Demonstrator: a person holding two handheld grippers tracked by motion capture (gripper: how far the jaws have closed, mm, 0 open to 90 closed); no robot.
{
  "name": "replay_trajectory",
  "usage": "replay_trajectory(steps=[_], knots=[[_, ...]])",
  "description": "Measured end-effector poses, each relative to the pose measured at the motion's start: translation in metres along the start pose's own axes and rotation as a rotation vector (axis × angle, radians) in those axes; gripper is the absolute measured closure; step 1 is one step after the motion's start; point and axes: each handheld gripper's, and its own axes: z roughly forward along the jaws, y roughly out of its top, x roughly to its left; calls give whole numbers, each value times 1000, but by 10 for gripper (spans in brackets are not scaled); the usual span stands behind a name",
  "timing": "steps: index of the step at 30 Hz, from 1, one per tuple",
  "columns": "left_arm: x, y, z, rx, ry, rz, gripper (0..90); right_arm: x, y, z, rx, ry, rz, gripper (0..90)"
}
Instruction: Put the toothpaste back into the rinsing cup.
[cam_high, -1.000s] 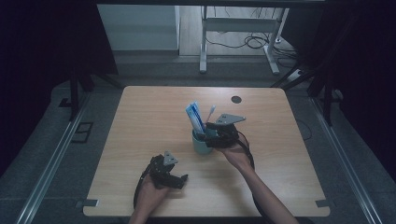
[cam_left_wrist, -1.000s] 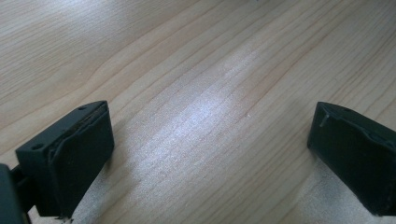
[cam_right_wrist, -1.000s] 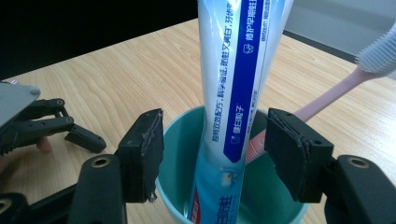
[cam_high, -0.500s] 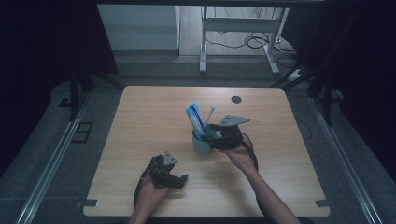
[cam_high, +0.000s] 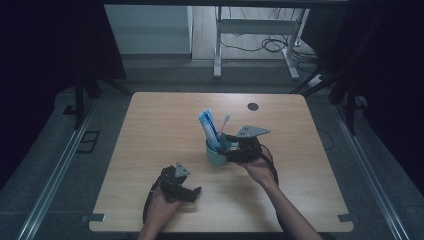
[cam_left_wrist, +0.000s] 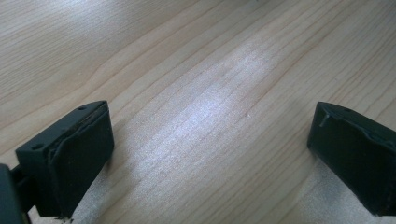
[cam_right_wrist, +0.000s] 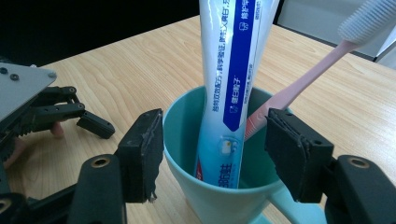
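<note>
teal cup (cam_right_wrist: 219, 186) upright; toothpaste tube (cam_right_wrist: 231, 88) stands near-vertical inside.

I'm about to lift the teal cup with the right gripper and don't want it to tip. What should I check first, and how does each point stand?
1. Right gripper jaws straddle the cup wall: ok.
2. Pads pressing on the cup: cannot tell.
3. Toothpaste tube stands inside the cup: ok.
4. Pink toothbrush leans close to one jaw, may snag: not ok.
5. Left gripper open, away from the cup: ok.
6. Cup upright on the table: ok.
</note>
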Motion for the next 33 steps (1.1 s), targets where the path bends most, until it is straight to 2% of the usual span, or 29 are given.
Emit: replay_trajectory(steps=[22,33], knots=[[0,0,0,-2,-4,4,15,-2,-7,-11,-10,2,12,376],[0,0,0,-5,-3,1,15,-1,-7,-24,-4,-9,-13,360]])
